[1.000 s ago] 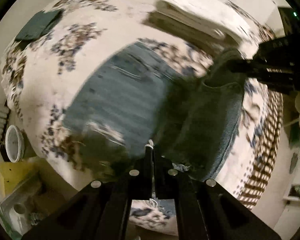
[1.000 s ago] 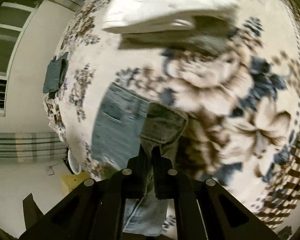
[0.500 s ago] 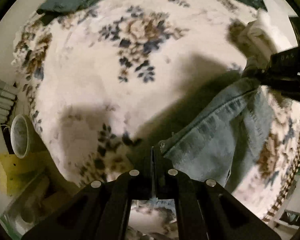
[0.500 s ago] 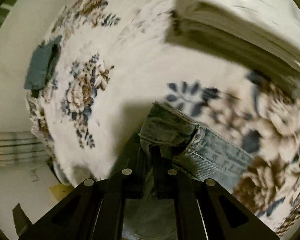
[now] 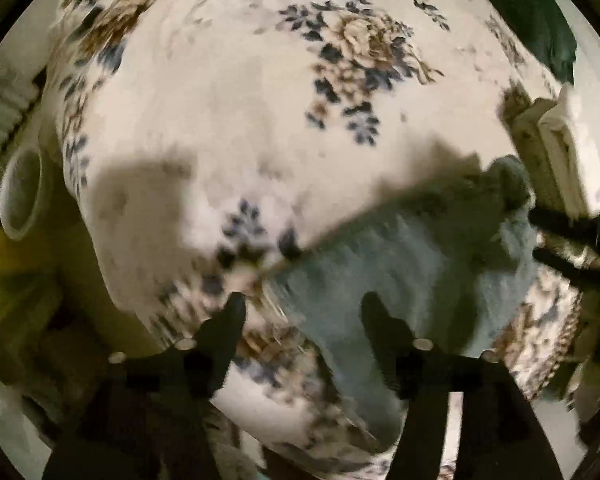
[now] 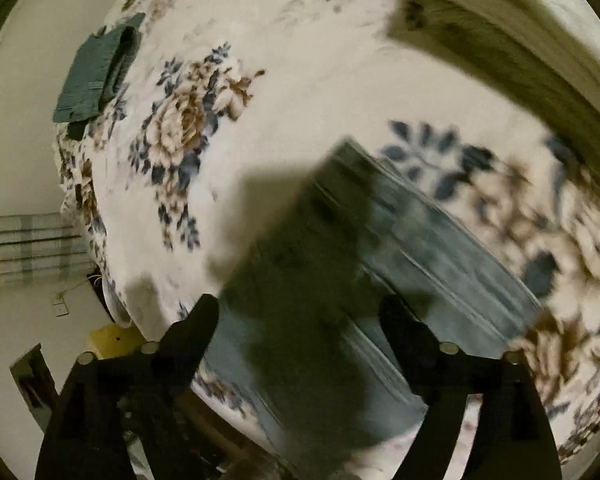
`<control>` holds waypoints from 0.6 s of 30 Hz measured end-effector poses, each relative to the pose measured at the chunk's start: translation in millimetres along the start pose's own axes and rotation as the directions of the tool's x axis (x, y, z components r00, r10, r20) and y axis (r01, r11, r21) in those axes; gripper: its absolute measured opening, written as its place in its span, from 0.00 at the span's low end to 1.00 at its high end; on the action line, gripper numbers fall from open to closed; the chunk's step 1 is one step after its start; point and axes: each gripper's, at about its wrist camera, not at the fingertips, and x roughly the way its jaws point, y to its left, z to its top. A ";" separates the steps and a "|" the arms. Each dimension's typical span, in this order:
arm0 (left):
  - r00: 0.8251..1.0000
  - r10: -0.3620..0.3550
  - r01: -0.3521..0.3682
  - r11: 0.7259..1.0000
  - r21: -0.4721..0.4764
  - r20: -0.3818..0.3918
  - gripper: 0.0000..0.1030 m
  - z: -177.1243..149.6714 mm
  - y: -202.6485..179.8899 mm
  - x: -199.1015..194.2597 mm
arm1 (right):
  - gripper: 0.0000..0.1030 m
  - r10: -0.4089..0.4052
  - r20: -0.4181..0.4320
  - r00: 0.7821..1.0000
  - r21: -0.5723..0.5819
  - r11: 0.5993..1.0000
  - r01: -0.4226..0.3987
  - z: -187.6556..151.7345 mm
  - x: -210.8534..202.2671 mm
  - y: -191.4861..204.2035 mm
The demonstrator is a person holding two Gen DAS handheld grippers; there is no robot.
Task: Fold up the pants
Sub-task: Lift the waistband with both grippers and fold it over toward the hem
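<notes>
The blue denim pants lie folded on the floral bedspread, near its front edge. My left gripper is open and empty, its fingers spread just above the left end of the pants. In the right wrist view the pants lie under my right gripper, which is also open and empty, with its shadow across the denim. The right gripper's black fingers show at the right edge of the left wrist view.
A stack of folded pale cloth sits at the far right of the bed. A folded dark green garment lies at the far left corner. A white bowl and yellow item sit beside the bed's left edge.
Both grippers held the pants shut before; both have opened and let go. The pants now lie flat on the bedspread.
</notes>
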 end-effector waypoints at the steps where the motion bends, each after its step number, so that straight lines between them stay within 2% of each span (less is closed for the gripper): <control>1: 1.000 -0.020 0.020 0.999 -0.026 -0.005 0.60 -10.3 -1.7 0.4 | 0.84 0.002 0.004 1.000 0.013 1.000 -0.003 -8.7 -7.4 -8.4; 6: 0.990 -0.112 0.096 0.978 -0.183 -0.080 0.60 -68.1 -14.1 26.7 | 0.84 0.078 0.047 0.996 0.138 0.987 -0.083 -55.4 -30.0 -88.0; 9: 0.981 -0.179 0.148 0.944 -0.295 -0.081 0.60 -98.7 -19.7 40.2 | 0.84 0.162 0.072 0.984 0.210 0.962 -0.174 -59.9 -19.7 -128.9; 10: 0.977 -0.197 0.161 0.930 -0.331 -0.079 0.60 -106.6 -19.7 43.3 | 0.84 0.197 0.079 0.977 0.230 0.950 -0.210 -59.7 -12.6 -145.5; 13: 0.961 -0.271 0.213 0.860 -0.464 -0.061 0.60 -128.1 -16.5 49.8 | 0.84 0.285 0.082 0.955 0.227 0.928 -0.297 -53.8 8.4 -166.3; 14: 0.948 -0.314 0.249 0.818 -0.518 -0.041 0.60 -137.1 -16.3 49.3 | 0.84 0.299 0.073 0.952 0.208 0.928 -0.308 -50.5 16.5 -168.8; 16: 0.941 -0.338 0.268 0.787 -0.555 -0.025 0.60 -148.3 -22.6 46.5 | 0.84 0.331 0.050 0.942 0.161 0.928 -0.335 -43.6 31.4 -170.7; 17: 0.929 -0.370 0.298 0.767 -0.569 -0.012 0.60 -155.9 -28.0 46.5 | 0.84 0.341 0.041 0.939 0.147 0.928 -0.343 -41.8 38.1 -168.3; 18: 0.924 -0.382 0.308 0.757 -0.576 -0.008 0.60 -159.7 -33.0 48.2 | 0.84 0.350 0.033 0.936 0.133 0.927 -0.351 -40.6 42.4 -169.3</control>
